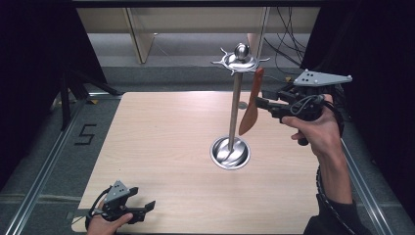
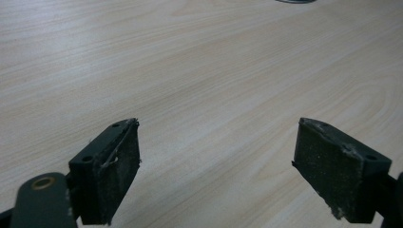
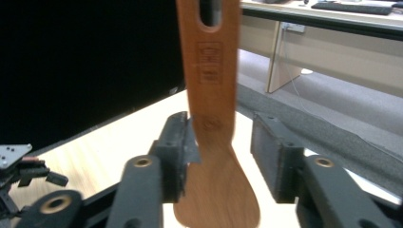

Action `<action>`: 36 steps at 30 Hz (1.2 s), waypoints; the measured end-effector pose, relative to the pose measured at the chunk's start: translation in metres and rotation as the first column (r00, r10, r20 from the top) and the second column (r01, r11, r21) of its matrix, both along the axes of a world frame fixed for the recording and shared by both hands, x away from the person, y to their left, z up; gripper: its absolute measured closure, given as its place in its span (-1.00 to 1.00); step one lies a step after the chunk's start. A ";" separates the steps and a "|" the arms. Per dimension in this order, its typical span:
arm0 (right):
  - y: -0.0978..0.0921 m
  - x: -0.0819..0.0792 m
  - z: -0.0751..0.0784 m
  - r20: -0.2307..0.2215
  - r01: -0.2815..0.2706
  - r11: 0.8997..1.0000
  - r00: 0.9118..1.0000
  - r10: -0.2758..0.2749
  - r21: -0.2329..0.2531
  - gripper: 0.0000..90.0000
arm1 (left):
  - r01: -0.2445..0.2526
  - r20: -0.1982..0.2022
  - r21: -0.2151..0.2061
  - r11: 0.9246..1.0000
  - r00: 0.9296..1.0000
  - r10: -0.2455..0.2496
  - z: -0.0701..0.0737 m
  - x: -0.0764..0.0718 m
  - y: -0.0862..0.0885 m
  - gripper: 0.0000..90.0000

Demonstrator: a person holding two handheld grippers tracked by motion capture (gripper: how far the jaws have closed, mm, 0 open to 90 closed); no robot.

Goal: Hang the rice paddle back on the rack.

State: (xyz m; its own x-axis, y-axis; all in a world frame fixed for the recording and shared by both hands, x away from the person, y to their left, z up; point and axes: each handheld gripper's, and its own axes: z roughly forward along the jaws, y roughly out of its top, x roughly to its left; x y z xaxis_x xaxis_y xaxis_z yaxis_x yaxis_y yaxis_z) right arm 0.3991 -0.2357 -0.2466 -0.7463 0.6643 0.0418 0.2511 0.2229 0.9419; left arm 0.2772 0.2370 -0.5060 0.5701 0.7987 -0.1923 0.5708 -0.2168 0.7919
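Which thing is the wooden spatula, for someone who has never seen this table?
Find the metal stand rising from its round base in the middle of the wooden table. The wooden spatula hangs just right of its pole, between the right gripper's open jaws. It is the only flat, reddish-brown piece beside shiny metal.

A reddish-brown wooden spatula (image 1: 251, 105) hangs beside a shiny silver stand (image 1: 236, 103) at upper centre of the frame, above a pale wood-grain table (image 1: 166, 142), while both grippers' jaws are black with grey plates.
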 end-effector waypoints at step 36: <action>-0.037 -0.029 -0.044 -0.016 0.095 0.995 0.995 -0.095 0.011 -0.14 | -0.004 -0.005 0.008 1.000 1.000 0.004 -0.001 0.000 0.000 -0.67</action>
